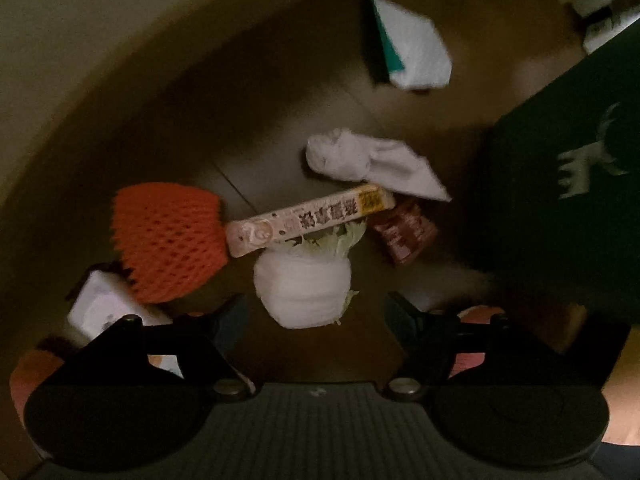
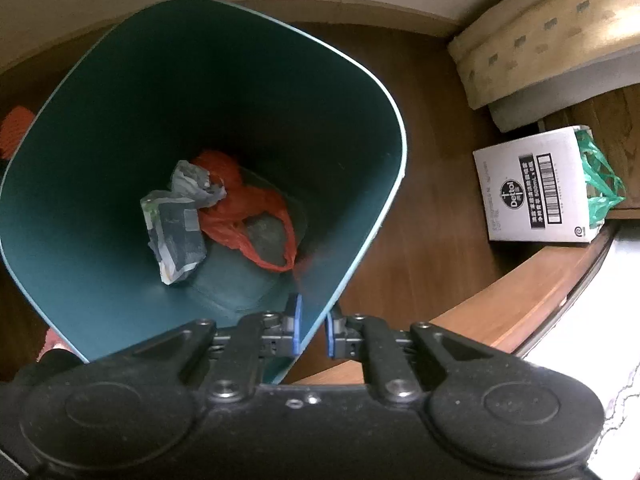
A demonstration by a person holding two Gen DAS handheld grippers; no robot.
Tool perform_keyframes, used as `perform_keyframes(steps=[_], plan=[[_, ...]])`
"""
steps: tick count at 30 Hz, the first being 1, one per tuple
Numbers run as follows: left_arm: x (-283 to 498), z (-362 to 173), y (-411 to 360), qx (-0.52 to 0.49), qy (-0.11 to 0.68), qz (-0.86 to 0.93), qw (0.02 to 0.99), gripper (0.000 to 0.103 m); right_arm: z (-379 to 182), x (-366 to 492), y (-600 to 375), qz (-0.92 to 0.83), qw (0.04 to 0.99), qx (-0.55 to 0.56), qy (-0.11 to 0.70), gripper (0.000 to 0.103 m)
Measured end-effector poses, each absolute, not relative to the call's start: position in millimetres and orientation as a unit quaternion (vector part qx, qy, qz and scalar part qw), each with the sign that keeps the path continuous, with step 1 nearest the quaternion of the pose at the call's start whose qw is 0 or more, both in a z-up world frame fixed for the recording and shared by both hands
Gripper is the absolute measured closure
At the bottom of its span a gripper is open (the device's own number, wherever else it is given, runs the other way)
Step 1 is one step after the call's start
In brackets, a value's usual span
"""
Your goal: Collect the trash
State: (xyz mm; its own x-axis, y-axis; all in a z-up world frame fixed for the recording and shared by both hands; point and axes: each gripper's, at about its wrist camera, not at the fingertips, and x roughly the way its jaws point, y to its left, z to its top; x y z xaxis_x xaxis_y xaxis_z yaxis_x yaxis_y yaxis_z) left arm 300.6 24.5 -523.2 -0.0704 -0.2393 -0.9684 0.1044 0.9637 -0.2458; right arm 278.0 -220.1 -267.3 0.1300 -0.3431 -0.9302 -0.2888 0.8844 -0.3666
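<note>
In the left wrist view my left gripper (image 1: 316, 314) is open and empty, just above a cabbage stump (image 1: 304, 280) on the dark floor. Around it lie an orange foam net (image 1: 168, 240), a long cream snack wrapper (image 1: 312, 216), a crumpled white tissue (image 1: 368, 160), a red wrapper (image 1: 404, 232), a small white box (image 1: 100, 308) and a white-and-green packet (image 1: 412, 48). In the right wrist view my right gripper (image 2: 311, 328) is shut on the near rim of the teal trash bin (image 2: 360, 216). The bin holds a red plastic bag (image 2: 244, 208) and a crumpled grey wrapper (image 2: 176, 224).
The bin's dark green side (image 1: 560, 184), with a deer print, stands right of the trash pile. A white Dettol carton (image 2: 536, 188) with a green bag (image 2: 600, 184) sits on the wooden floor right of the bin. A pale mattress edge (image 2: 540, 36) lies behind it.
</note>
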Motion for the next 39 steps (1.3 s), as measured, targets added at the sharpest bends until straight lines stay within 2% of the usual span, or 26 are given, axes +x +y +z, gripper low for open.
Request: perform_keyframes(steps=[6, 9, 15, 25, 28, 30, 32, 39], plan=[[304.3, -573.4, 17.6, -0.089, 0.748, -0.12, 0.647, 0.029, -268.9, 283.1, -221.8, -0.025, 0.707, -0.237, 0.666, 0.093], [301.0, -583.8, 6.2, -0.056, 0.744, -0.131, 0.653, 0.028, -269.0, 284.7, -222.0, -0.027, 0.705, -0.239, 0.667, 0.093], [293.0, -598.6, -13.0, -0.016, 0.736, -0.113, 0.667, 0.013, -269.9, 285.7, -222.6, -0.033, 0.706, -0.237, 0.667, 0.093], [282.8, -619.7, -20.2, 0.018, 0.743, -0.091, 0.663, 0.01, -271.4, 286.3, -224.4, -0.04, 0.703, -0.231, 0.671, 0.092], [281.0, -619.6, -16.4, 0.009, 0.741, -0.088, 0.665, 0.012, -271.7, 286.3, -224.5, -0.042, 0.703, -0.231, 0.671, 0.092], [280.8, -618.8, -11.2, 0.006, 0.738, -0.085, 0.669, 0.023, -271.5, 286.6, -224.4, -0.044, 0.704, -0.231, 0.67, 0.092], [281.6, -615.5, -7.4, 0.002, 0.735, -0.086, 0.673, 0.028, -271.8, 286.6, -224.1, -0.046, 0.705, -0.231, 0.67, 0.092], [280.2, -596.8, 8.4, -0.005, 0.728, -0.083, 0.68, 0.036, -272.9, 288.1, -222.3, -0.059, 0.707, -0.229, 0.666, 0.092]])
